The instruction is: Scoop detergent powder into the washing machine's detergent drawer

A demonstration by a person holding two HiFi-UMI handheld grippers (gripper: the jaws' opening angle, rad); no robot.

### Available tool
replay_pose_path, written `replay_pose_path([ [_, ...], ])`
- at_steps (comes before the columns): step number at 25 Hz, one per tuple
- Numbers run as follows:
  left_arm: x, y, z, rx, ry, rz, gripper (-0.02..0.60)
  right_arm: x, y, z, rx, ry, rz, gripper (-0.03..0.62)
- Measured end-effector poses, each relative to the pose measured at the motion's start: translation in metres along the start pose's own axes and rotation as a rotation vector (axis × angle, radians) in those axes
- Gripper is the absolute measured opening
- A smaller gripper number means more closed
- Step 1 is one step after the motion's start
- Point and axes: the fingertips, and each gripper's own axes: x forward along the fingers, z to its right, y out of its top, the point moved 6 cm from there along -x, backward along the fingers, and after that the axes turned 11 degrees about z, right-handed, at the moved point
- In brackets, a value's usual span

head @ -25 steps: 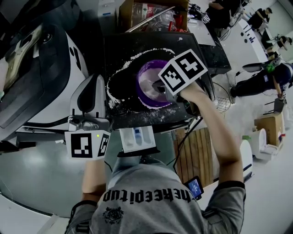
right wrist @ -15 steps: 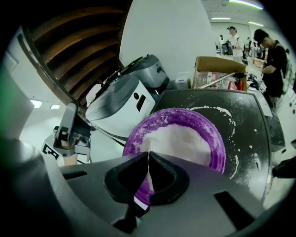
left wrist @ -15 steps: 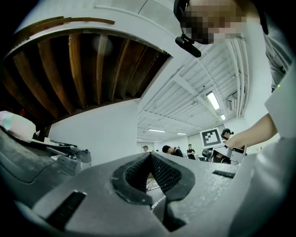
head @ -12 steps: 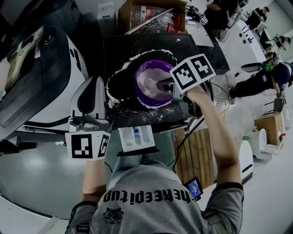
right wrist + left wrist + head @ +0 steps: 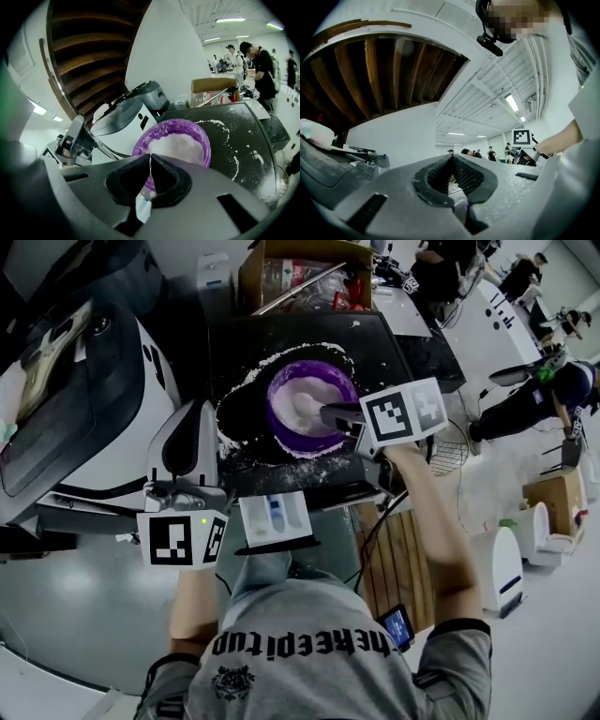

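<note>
Right gripper (image 5: 349, 418) is clamped on the thin handle of the spoon (image 5: 306, 407); the right gripper view shows both jaws pinched on it. Change over the last second: that gripper has backed out toward the person's right, so its marker cube no longer covers the bowl (image 5: 281, 381). The spoon head now shows with a pale heap on it, low over the powder (image 5: 180, 145). I read that as scoop loaded, carry not started. Next move is a level swing toward the person and down to the drawer (image 5: 251, 521), which sits pulled out below the front edge of the black top (image 5: 394, 343), well apart from the spoon. Spill risk looks real: there is already a ring of loose powder (image 5: 228, 418) on the top around the bowl. Left gripper (image 5: 451, 164) has its jaws together, nothing between them that I can see. It is parked by the washer, left of the drawer, same spot as a second ago. Count: two grippers, one spoon, one purple bowl, one drawer.
</note>
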Motion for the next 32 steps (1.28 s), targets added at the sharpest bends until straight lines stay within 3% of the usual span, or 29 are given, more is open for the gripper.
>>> replay_pose_path([
  [3, -0.004, 0.005, 0.008, 0.004, -0.004, 0.001, 0.003, -0.009, -0.004, -0.001, 0.031, 0.003, 0.064, 0.006],
  [11, -0.016, 0.013, 0.03, 0.014, -0.022, 0.0, 0.003, -0.031, -0.02, -0.003, 0.242, 0.077, 0.219, 0.006],
  [20, -0.037, 0.026, 0.059, 0.025, -0.036, 0.0, 0.003, -0.069, -0.035, -0.023, 0.21, 0.09, 0.349, 0.006],
  [24, -0.049, 0.033, 0.072, 0.028, -0.038, 0.0, 0.003, -0.083, -0.047, -0.028, 0.172, 0.084, 0.379, 0.007],
  [32, -0.081, 0.047, 0.096, 0.031, -0.022, 0.008, 0.003, -0.103, -0.076, -0.055, 0.2, 0.142, 0.414, 0.007],
])
